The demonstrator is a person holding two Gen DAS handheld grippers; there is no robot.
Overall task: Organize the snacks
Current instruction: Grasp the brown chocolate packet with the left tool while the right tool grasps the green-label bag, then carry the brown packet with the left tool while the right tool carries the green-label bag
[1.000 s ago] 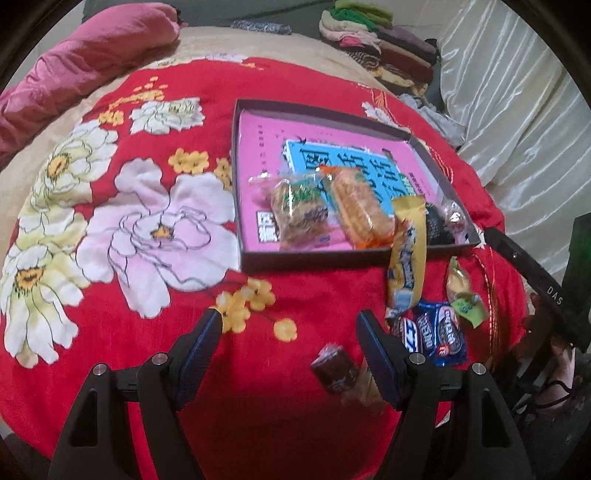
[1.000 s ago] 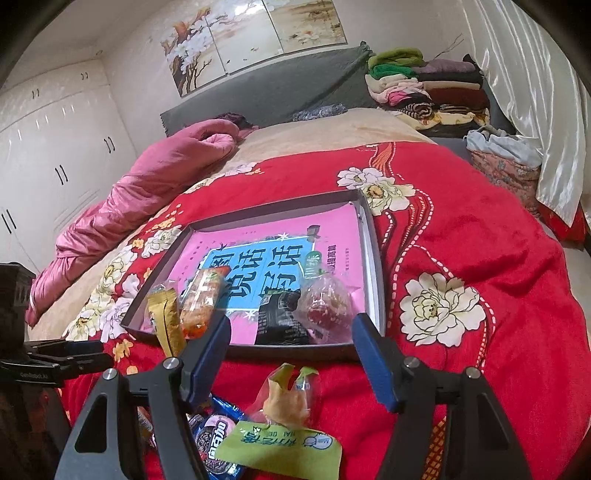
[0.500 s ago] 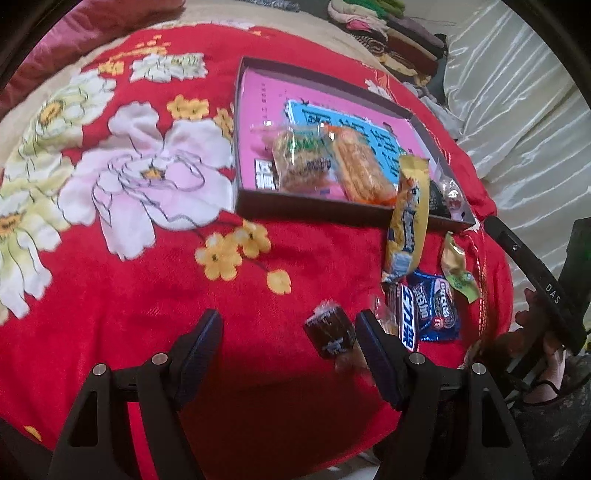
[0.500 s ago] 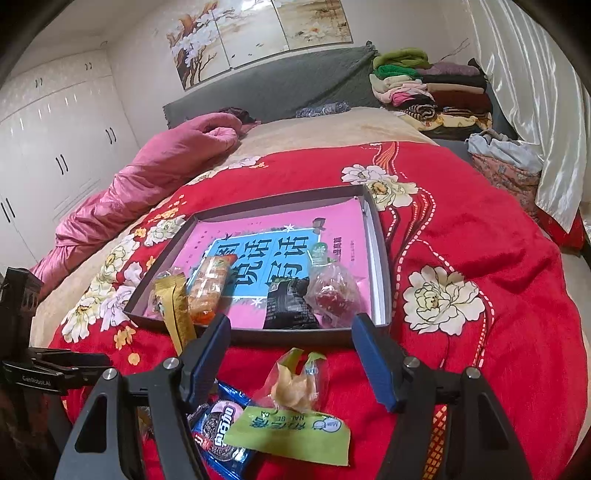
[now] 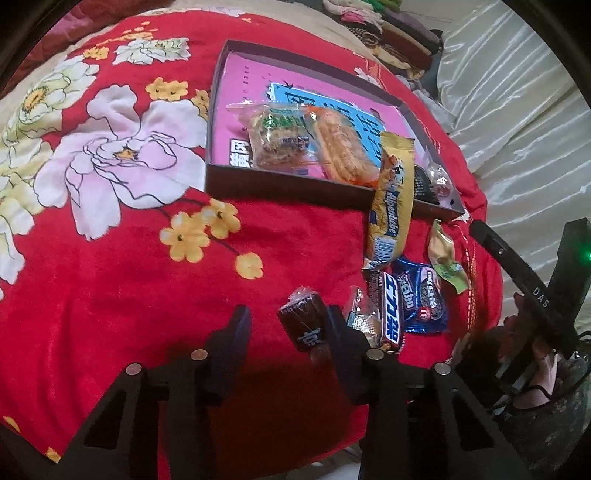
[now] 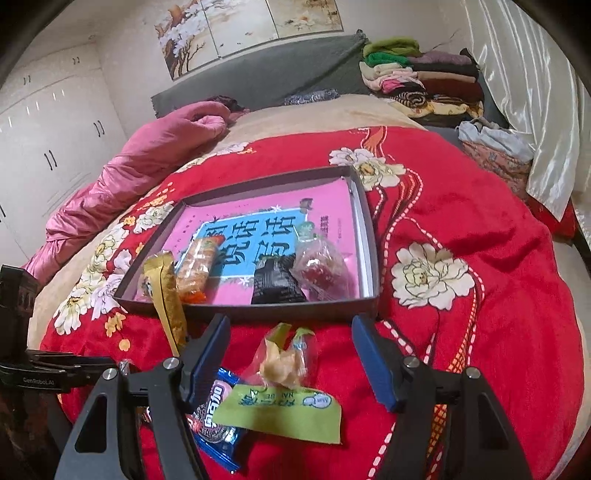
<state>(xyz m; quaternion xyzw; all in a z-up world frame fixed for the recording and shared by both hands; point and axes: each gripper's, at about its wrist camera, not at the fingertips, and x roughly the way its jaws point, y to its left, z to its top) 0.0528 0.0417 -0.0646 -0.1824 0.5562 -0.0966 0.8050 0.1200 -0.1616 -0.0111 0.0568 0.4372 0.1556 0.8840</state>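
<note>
A red plush bedspread printed with large white and yellow flowers covers the bed, and on it lies the landmark: a shallow dark rectangular cardboard tray with a pink and blue printed bottom. Far left of the tray stand white wardrobe doors with dark handles; nearer it, a rumpled pink satin quilt lies along the bed's edge. Behind the tray are a grey headboard and a three-panel flower painting. To its rear right is a stack of folded clothes, and farther right hang pale satin curtains. Inside the tray lie clear-wrapped cakes, a black packet and a red sweet; a long gold wrapped bar leans over its near wall. In front of the tray, loose on the bedspread, are a small dark brown wrapped sweet, a blue biscuit packet and a clear-wrapped pale sweet with a green label. The left claw is closing with the brown sweet between its fingers, against the right-hand one only. The right claw hangs with its jaws apart above the green-labelled sweet, gripping nothing.
</note>
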